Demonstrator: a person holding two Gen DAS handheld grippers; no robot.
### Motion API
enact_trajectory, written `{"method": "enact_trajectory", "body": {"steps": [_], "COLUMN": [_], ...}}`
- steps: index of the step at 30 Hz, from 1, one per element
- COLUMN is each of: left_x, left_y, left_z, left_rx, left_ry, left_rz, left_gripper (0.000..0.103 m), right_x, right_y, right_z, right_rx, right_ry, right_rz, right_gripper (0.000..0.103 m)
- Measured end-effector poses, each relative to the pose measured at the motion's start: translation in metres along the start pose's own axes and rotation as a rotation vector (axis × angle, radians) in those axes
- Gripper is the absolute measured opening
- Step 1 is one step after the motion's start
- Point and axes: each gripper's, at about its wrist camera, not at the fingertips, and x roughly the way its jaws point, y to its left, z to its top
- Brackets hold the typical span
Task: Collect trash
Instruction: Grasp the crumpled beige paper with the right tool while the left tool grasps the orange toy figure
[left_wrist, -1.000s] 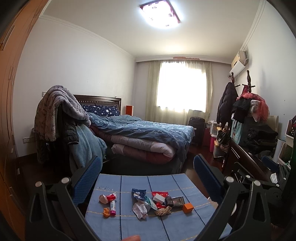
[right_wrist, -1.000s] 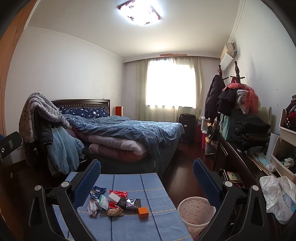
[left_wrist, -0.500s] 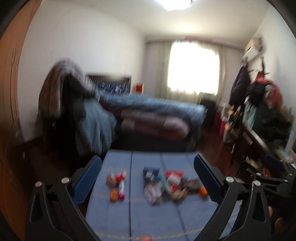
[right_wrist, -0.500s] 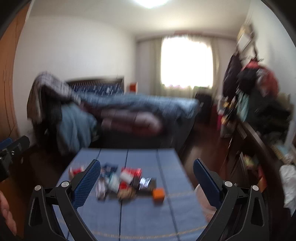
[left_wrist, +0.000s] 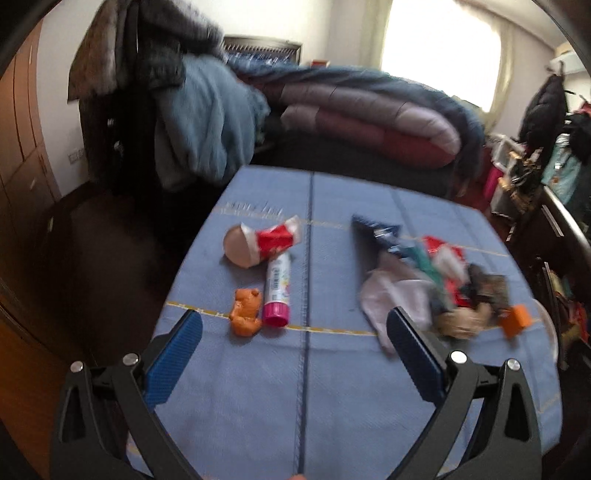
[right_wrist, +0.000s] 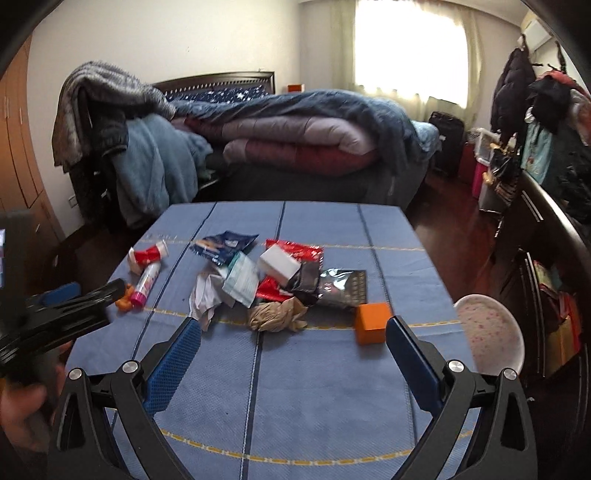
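No brand or label can be read: printing is seen on the glue stick (left_wrist: 276, 286) and on the wrappers, but it is too blurred or small to make out.

The trash is gathered on the blue table (right_wrist: 314, 387). In the pile, a blue wrapper (right_wrist: 223, 245), a red wrapper (right_wrist: 299, 251), a white box (right_wrist: 279, 266), a teal packet (right_wrist: 242, 280), crumpled white paper (right_wrist: 205, 297), a dark foil bag (right_wrist: 343, 288) and a crumpled brown wad (right_wrist: 277, 314) are seen touching or overlapping. An orange cube (right_wrist: 372, 323) lies just beside the foil bag.

Apart from the pile, on its left, the glue stick lies with its pink cap toward the camera, an orange bear figure (left_wrist: 245, 312) touching it and a small red-and-white bottle (left_wrist: 260, 243) at its far end.

A speckled pink bin (right_wrist: 489, 334) is seen beside the table's right edge; nothing can be made out inside it.

The left gripper (left_wrist: 293, 356) is held spread above the table, nothing between its fingers. The right gripper (right_wrist: 293, 354) is likewise spread and empty, near the brown wad and the cube.

A bed (right_wrist: 314, 140) piled with quilts stands behind the table.
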Motion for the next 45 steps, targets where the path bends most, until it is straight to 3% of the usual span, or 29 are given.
{"method": "enact_trajectory", "body": {"steps": [4, 11, 17, 21, 24, 27, 32, 34, 35, 45], "left_x": [0.041, 0.066, 0.081, 0.086, 0.085, 0.083, 0.081, 0.079, 0.078, 0.066], "left_y": [0.018, 0.051, 0.064, 0.056, 0.05, 0.045, 0.041, 0.039, 0.038, 0.039], "left_z": [0.005, 0.01, 0.009, 0.009, 0.007, 0.006, 0.005, 0.003, 0.003, -0.004], "left_rx": [-0.064, -0.167, -0.192, -0.157, -0.124, -0.108, -0.103, -0.098, -0.097, -0.134], "left_ry": [0.041, 0.056, 0.092, 0.091, 0.089, 0.082, 0.077, 0.072, 0.07, 0.044], "left_rz": [0.019, 0.114, 0.157, 0.167, 0.176, 0.181, 0.177, 0.171, 0.172, 0.081], "left_gripper": [0.099, 0.097, 0.09, 0.085, 0.077, 0.063, 0.053, 0.032, 0.027, 0.027], "right_x": [0.02, 0.045, 0.055, 0.055, 0.056, 0.056, 0.057, 0.059, 0.06, 0.103], "right_y": [0.003, 0.005, 0.016, 0.02, 0.02, 0.019, 0.015, 0.011, 0.008, -0.006], "right_z": [-0.002, -0.005, -0.004, -0.005, -0.005, -0.005, -0.006, -0.007, -0.007, -0.011], "right_rx": [-0.013, -0.016, -0.048, -0.06, -0.056, -0.049, -0.044, -0.032, -0.022, 0.084], "right_ry": [0.038, 0.086, 0.101, 0.099, 0.101, 0.104, 0.107, 0.114, 0.119, 0.2], "right_rz": [0.002, 0.015, 0.034, 0.035, 0.032, 0.032, 0.028, 0.029, 0.035, 0.111], "right_gripper": [0.099, 0.099, 0.099, 0.099, 0.099, 0.099, 0.099, 0.099, 0.099, 0.099]}}
